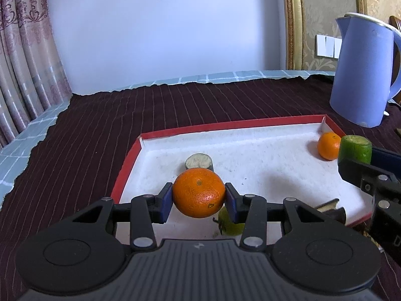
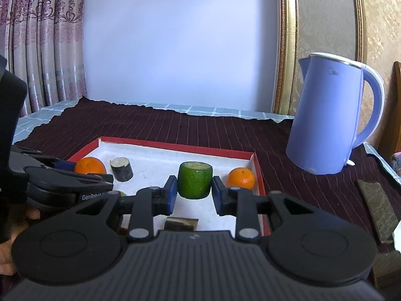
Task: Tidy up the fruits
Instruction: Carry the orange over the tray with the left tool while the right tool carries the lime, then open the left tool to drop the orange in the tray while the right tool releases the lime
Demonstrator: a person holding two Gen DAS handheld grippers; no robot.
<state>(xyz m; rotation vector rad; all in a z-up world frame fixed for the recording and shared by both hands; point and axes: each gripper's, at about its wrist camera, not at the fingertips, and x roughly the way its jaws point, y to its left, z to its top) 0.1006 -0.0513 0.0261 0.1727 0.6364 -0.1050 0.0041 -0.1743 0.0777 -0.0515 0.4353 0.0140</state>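
Left wrist view shows the left tool (image 1: 199,198) pinching a round orange mandarin (image 1: 199,193) between its two blue pads, above the near part of a shallow white tray with a red rim (image 1: 126,168). Just beyond this tool a short dark cylinder piece with a pale cut top (image 1: 199,162) stands on the tray, and under the tool a small yellow-green fruit with a dark stalk (image 1: 229,223) lies partly hidden. Far to the right of it, in the tray corner, rests a second small orange mandarin (image 1: 328,146). Right wrist view shows the right tool (image 2: 194,193) pressed on a green cylinder-shaped fruit piece with a flat cut top (image 2: 195,180), held over the tray. Just under this tool lies a dark flat piece with a pale edge (image 2: 181,223). Beyond the tray to the right, a tall lilac plastic kettle (image 2: 325,123) stands on the dark red striped cloth (image 2: 200,128) that covers the table.
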